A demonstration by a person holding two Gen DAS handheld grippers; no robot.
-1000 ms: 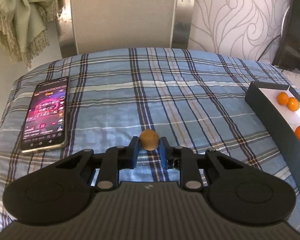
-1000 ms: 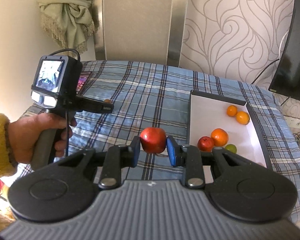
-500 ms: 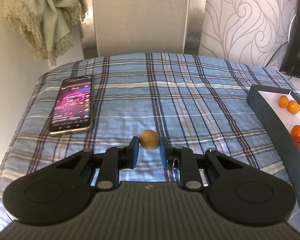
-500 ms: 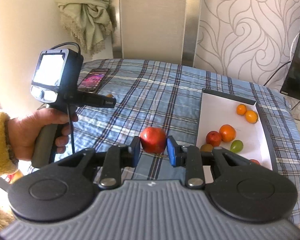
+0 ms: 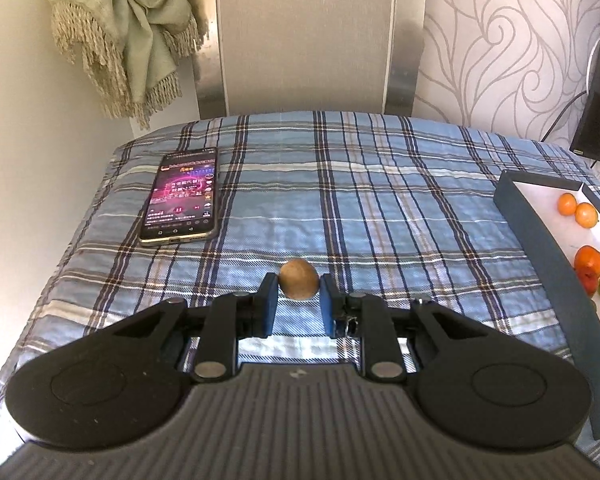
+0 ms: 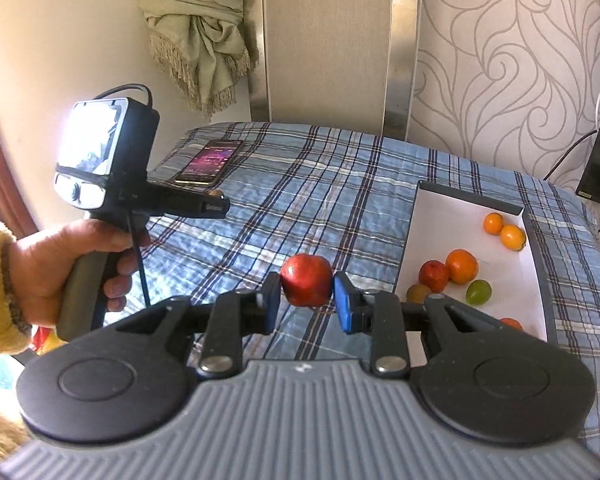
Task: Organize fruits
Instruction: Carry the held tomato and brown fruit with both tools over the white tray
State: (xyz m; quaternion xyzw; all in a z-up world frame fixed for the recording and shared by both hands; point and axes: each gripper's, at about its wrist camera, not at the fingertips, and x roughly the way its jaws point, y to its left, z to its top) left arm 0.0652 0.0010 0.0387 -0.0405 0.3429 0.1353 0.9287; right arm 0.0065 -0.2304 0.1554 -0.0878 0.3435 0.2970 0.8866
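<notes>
Crosswise, the brown kiwi (image 5: 299,279) sits clamped in the left tongs (image 5: 299,305); right tongs (image 6: 308,300) clamp a red apple (image 6: 307,285).

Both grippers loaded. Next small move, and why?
Probably carry the right gripper rightward over the white tray and release there. Its jaws are shut on the red apple, the tray sits just to its right with fruit already inside, and the left gripper holds the kiwi farther away.
</notes>
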